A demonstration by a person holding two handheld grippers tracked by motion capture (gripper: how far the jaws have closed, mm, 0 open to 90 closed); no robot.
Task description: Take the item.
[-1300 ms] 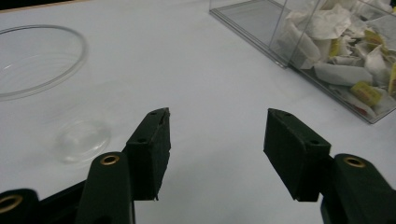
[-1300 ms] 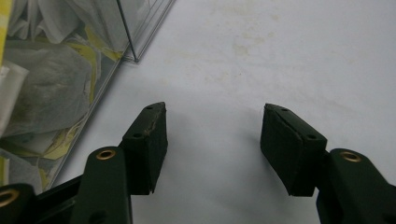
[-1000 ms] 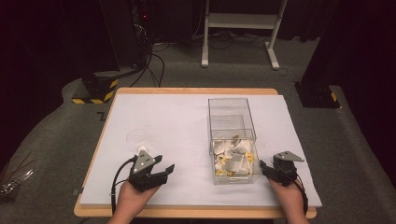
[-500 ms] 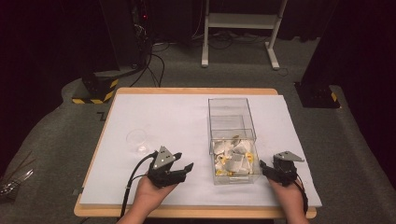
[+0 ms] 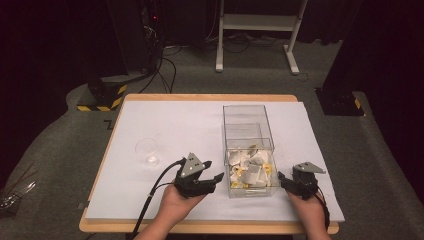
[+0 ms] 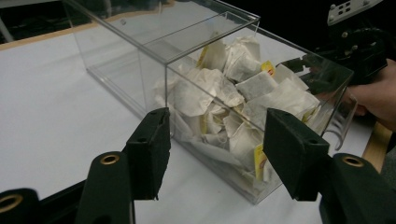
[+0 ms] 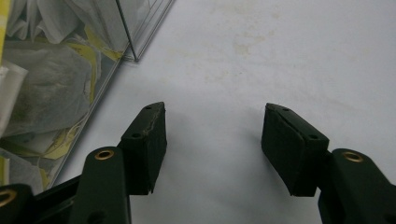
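The tabletop (image 5: pixel 165 120) is covered with a white sheet. A clear plastic box (image 5: pixel 248 150) stands right of centre, reaching back from near the front edge; its near half is packed with tea bags (image 5: pixel 250 167), its far half looks bare. The left gripper (image 5: pixel 212 172) sits near the front edge, just left of the box, its jaws wide apart with nothing between them, aimed at the box's near corner. The right gripper (image 5: pixel 282 179) rests just right of the box, jaws apart over bare sheet. A small clear glass (image 5: pixel 148 152), hard to make out, stands toward the left edge.
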